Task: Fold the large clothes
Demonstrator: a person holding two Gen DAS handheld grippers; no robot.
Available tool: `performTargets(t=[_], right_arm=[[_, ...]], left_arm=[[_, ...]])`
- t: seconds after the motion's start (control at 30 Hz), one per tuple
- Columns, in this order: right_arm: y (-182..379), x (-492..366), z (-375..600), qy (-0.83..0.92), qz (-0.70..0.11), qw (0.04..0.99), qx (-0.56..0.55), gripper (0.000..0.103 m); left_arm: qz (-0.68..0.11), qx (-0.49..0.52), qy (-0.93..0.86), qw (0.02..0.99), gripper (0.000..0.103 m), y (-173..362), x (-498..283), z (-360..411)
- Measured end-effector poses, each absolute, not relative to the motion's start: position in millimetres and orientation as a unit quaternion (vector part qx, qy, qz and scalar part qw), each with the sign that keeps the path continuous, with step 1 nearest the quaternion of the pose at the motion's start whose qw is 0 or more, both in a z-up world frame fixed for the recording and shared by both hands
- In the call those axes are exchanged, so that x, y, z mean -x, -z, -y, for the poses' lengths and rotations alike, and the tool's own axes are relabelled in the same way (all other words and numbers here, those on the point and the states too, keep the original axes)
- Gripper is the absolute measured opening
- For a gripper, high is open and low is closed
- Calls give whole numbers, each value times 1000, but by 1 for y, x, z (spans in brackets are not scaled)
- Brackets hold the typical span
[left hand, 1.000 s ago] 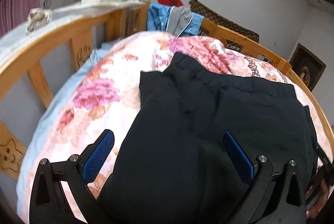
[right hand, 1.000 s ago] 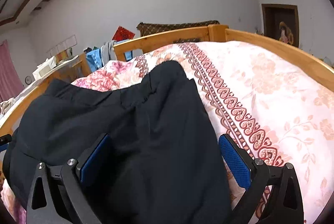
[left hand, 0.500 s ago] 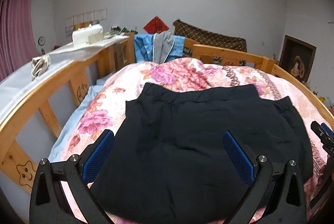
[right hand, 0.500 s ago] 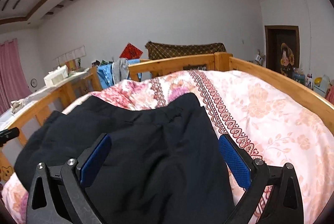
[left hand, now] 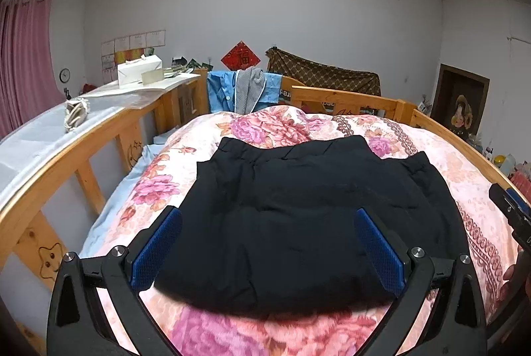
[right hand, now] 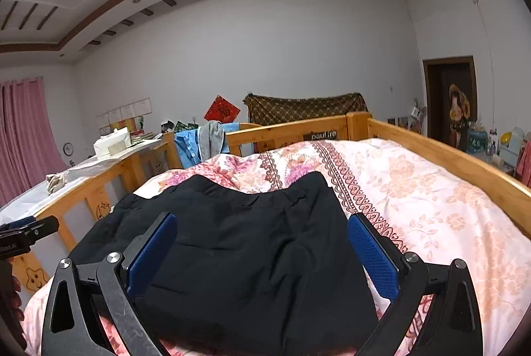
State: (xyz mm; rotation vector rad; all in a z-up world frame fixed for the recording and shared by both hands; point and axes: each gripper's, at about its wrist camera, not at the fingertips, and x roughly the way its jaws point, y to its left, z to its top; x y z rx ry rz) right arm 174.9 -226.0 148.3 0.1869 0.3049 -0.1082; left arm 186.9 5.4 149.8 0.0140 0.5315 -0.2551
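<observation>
A black garment (left hand: pixel 298 206) lies folded flat on the floral quilt (left hand: pixel 272 127), its elastic waistband at the far edge. It also shows in the right wrist view (right hand: pixel 239 243). My left gripper (left hand: pixel 267 243) is open and empty, raised above the garment's near part. My right gripper (right hand: pixel 262 251) is open and empty, raised above the garment's near right part. The right gripper's tip shows at the right edge of the left wrist view (left hand: pixel 511 210). The left gripper's tip shows at the left edge of the right wrist view (right hand: pixel 26 233).
A wooden bed rail (left hand: pixel 99 137) runs along the left and a headboard (left hand: pixel 345 97) at the far end, with blue and grey clothes (left hand: pixel 239 90) hung over it. A white shelf (left hand: pixel 109 97) with a box stands left. A right rail (right hand: pixel 448 157) borders the bed.
Both grippers have pulled back and risen away from the garment, staying open. More of the room and ceiling shows now. The garment lies still on the quilt.
</observation>
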Motion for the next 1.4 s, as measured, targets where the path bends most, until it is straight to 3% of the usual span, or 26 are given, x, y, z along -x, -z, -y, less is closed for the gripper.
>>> performTargets(t=[0.53,1.4], right_arm=[[-165,-87,187,34,-148,984,-91,103],[-126,-27,142,12,-213,974,-74,103]], left_arm=[[-231,-52,127,963,102,-152,-86,-19],[-291,-29,128,948,102,-108,-22,-47]])
